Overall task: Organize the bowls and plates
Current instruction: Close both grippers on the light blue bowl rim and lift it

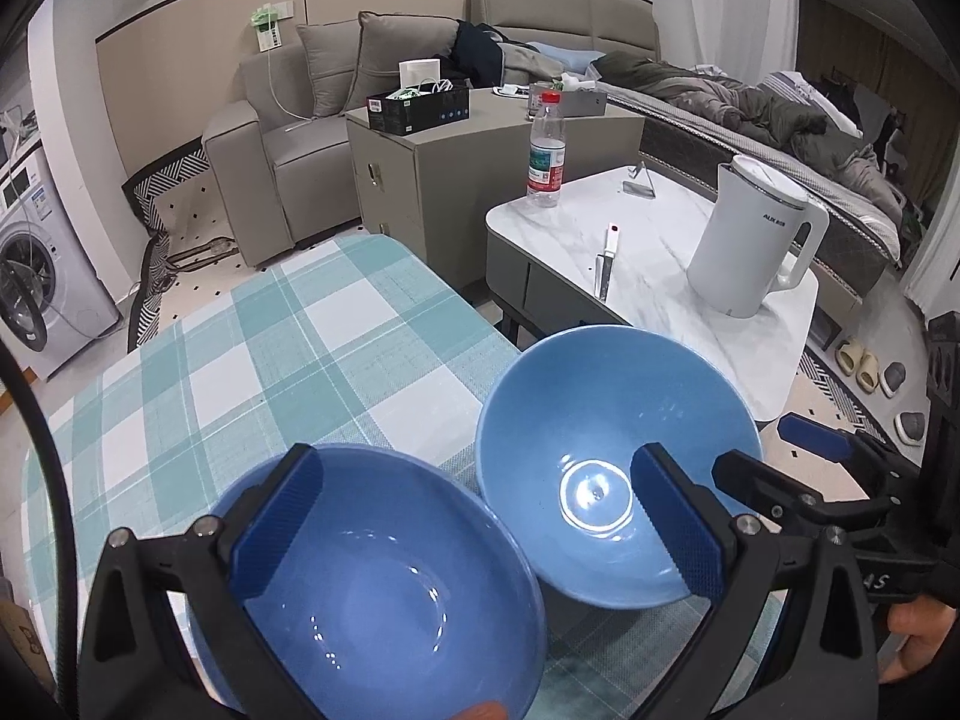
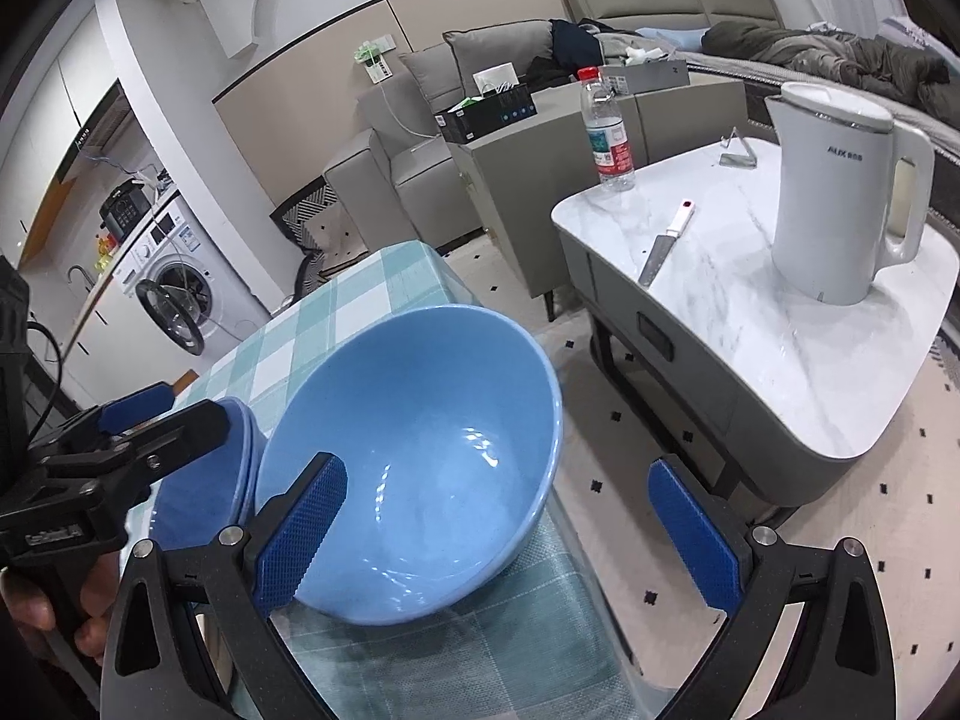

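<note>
Now, at my two remote rigs: two blue bowls sit side by side on the table [image 1: 252, 324], which wears a teal-and-white checked cloth. My left gripper [image 1: 474, 525] has its jaws spread wide, grasping nothing; the darker blue bowl [image 1: 384, 594] lies beneath and between its fingers, empty but for glints of light. The lighter blue bowl [image 1: 606, 450] stands just beside it at the table's corner, rims nearly touching, also empty. My right gripper [image 2: 498, 525] is likewise released, jaws wide apart, one finger over the lighter bowl's near rim and the other out past the table edge above the floor. Across the gap, a low marble-topped side table [image 2: 810, 360] carries a white kettle [image 2: 840, 192] with its lid closed, a clear water bottle [image 2: 606, 126] with a red cap, and a knife [image 2: 663, 246].
</note>
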A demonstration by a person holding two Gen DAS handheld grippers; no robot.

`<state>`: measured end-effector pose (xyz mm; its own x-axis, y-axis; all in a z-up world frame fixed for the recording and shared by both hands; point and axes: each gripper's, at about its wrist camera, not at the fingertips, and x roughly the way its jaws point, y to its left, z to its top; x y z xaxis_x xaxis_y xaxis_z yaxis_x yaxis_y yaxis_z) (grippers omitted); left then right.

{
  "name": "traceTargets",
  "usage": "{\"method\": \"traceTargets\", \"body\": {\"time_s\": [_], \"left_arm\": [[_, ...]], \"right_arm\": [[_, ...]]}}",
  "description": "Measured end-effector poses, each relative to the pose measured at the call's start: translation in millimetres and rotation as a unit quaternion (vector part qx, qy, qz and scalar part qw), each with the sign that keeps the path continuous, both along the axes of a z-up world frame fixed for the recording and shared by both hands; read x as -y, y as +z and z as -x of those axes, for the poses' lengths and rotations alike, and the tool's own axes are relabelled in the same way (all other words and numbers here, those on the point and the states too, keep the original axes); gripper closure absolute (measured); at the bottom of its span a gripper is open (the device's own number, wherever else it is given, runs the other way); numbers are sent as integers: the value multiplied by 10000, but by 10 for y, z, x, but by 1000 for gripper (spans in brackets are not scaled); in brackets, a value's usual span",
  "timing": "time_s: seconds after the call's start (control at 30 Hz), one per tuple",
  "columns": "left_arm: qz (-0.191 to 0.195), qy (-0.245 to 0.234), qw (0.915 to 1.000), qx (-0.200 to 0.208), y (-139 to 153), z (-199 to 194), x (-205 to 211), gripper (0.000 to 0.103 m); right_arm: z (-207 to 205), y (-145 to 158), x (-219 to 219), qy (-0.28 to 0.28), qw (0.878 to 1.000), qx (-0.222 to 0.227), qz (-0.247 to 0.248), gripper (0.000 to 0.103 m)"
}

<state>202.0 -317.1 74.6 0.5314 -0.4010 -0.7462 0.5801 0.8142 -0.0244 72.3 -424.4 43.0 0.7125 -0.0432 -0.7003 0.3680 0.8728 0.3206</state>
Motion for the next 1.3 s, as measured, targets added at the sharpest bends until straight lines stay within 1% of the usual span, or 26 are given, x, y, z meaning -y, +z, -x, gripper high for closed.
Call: {"method": "traceTargets", "body": {"time_s": [0.2,0.37,0.4,0.47,0.57,0.77,0.9,0.97,1.03,1.1,1.13,1.2,1.27,1.3], "left_arm": [[-26,-149,9999,-57,-43,-69,107,0],[-86,-304,9994,-140,-86,-124,212,2],[-95,-330,9993,-150,-93,-132,232,3],[-96,-401,9990,-190,-111,-152,269,10],[-132,-462,9985,-276,-140,-181,319,14],[-256,-602,9974,-296,-163,-203,431,16],[-360,-632,9968,-329,-203,-231,493,17],[-433,-641,9962,-388,-234,-254,525,25],[-512,-651,9955,-461,-263,-266,549,27],[-601,-678,9946,-506,-296,-266,576,31],[-662,-702,9939,-530,-312,-258,591,32],[-769,-761,9925,-575,-347,-244,616,34],[-871,-815,9911,-598,-379,-225,637,34],[-941,-827,9905,-569,-391,-212,649,34]], "right_arm": [[-11,-37,26,18,9999,4,-118,1],[-48,-128,39,35,9998,-93,-172,1],[-60,-149,38,51,9997,-111,-191,1],[-76,-187,32,92,9996,-152,-214,1],[-117,-238,16,169,9993,-205,-254,1],[-167,-306,-46,374,9987,-262,-243,1],[-156,-295,-72,477,9986,-159,-187,1],[-145,-288,-49,453,9987,-121,-223,1],[-135,-280,-20,430,9987,-74,-255,1],[-129,-277,6,426,9987,-51,-285,3],[-127,-277,17,418,9987,-52,-290,6],[-122,-276,34,405,9988,-60,-281,13],[-126,-282,42,415,9988,-105,-237,25],[-126,-284,42,417,9988,-128,-217,26]]}}
